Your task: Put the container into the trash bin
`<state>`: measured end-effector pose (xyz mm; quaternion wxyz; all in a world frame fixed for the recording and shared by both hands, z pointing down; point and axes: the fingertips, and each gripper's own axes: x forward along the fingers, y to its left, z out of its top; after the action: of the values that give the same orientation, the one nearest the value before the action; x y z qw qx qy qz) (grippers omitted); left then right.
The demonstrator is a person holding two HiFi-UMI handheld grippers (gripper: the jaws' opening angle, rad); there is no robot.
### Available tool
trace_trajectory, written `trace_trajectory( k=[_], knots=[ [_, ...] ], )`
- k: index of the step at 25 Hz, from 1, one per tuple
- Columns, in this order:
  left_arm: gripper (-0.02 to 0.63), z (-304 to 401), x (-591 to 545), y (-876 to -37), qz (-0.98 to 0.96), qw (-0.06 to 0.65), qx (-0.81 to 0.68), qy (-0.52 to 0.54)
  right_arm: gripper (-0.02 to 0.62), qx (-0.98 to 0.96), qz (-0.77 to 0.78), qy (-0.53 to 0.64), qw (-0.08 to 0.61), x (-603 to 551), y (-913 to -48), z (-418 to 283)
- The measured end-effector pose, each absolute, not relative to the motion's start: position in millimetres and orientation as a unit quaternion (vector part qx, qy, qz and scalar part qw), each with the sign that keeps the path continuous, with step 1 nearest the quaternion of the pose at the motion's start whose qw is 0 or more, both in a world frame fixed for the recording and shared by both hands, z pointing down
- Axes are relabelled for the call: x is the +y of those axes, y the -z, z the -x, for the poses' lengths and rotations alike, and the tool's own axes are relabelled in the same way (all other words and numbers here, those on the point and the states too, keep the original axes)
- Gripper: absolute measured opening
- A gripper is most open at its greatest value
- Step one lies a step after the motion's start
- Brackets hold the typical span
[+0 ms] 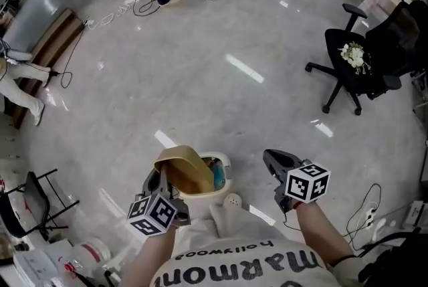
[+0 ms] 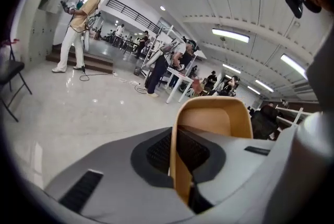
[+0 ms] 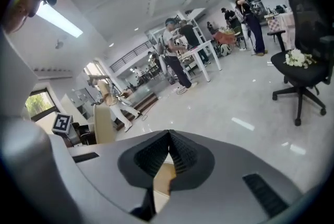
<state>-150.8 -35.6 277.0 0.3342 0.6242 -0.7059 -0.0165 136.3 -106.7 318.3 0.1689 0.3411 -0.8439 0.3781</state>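
Observation:
A tan, curved container (image 1: 185,170) hangs in my left gripper (image 1: 164,180), whose jaws are shut on its wall. The left gripper view shows that wall (image 2: 209,119) pinched edge-on between the two pads of the left gripper (image 2: 177,133). Directly under the container stands a cream trash bin (image 1: 215,195), with something blue showing inside it. My right gripper (image 1: 271,160) hovers to the right of the bin, apart from it. Its jaws meet at the tips in the right gripper view (image 3: 168,135), with nothing held. The container (image 3: 104,124) also appears at the left of that view.
A black office chair (image 1: 358,65) with white flowers on its seat stands at the right. A wooden bench (image 1: 48,45) runs along the left, and a folding chair (image 1: 33,202) is near me. Cables and a power strip (image 1: 366,215) lie at lower right. People stand at tables far off.

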Motion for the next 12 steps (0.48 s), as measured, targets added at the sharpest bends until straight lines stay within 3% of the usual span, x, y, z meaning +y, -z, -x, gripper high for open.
trace_trajectory(
  k=[12],
  knots=[
    [0.002,136,-52,-399,-0.611,0.326,-0.710,-0.126,0.003,-0.836,-0.272,-0.438,0.188,-99,-438,-85]
  ],
)
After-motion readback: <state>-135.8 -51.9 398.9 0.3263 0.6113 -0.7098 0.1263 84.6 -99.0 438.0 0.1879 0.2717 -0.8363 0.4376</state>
